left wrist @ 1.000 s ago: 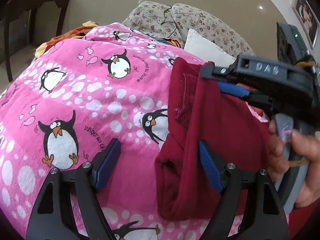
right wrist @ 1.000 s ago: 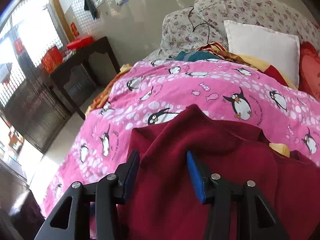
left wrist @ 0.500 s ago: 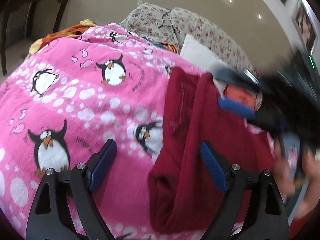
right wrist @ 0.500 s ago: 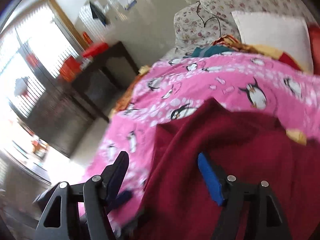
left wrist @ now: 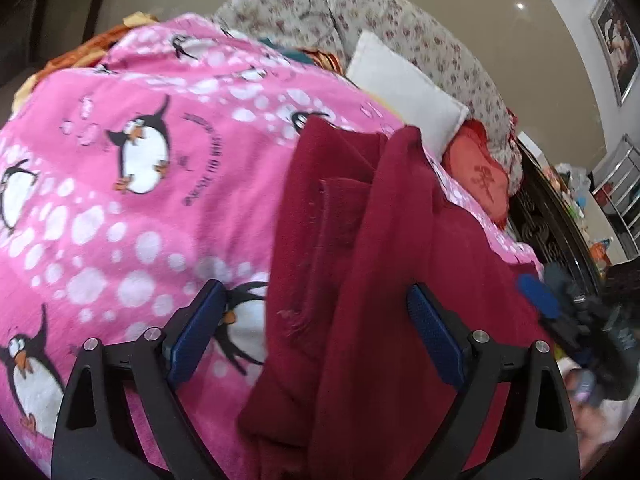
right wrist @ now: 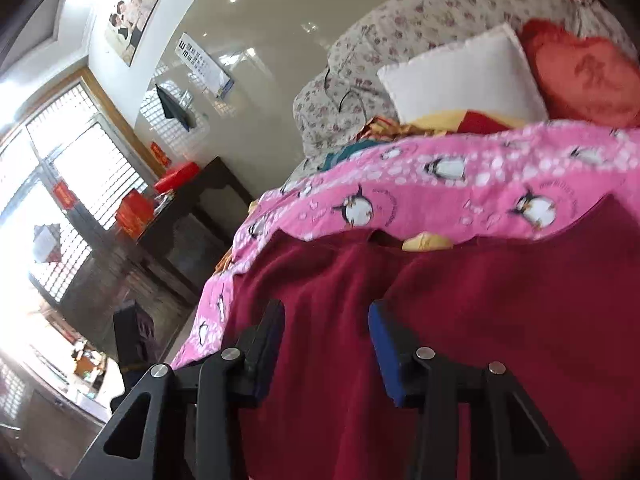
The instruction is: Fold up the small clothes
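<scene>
A dark red garment (left wrist: pixel 360 264) lies partly folded on a pink penguin-print blanket (left wrist: pixel 132 200); it also fills the lower part of the right wrist view (right wrist: pixel 460 320). My left gripper (left wrist: pixel 316 332) is open, its left finger over the blanket and its right finger over the garment. My right gripper (right wrist: pixel 326 340) is open just above the red cloth, holding nothing. It also shows, blurred, at the right edge of the left wrist view (left wrist: pixel 560 312).
A white pillow (right wrist: pixel 464 76), a red heart cushion (right wrist: pixel 580 76) and a floral quilt (right wrist: pixel 400 40) lie at the head of the bed. A dark side table (right wrist: pixel 192 208) with red boxes stands left of the bed. Dark furniture (left wrist: pixel 560 232) is on the right.
My right gripper has pulled back from over the garment toward the bed's right edge. Both cameras have tilted and moved in closer. The garment lies much as before.
</scene>
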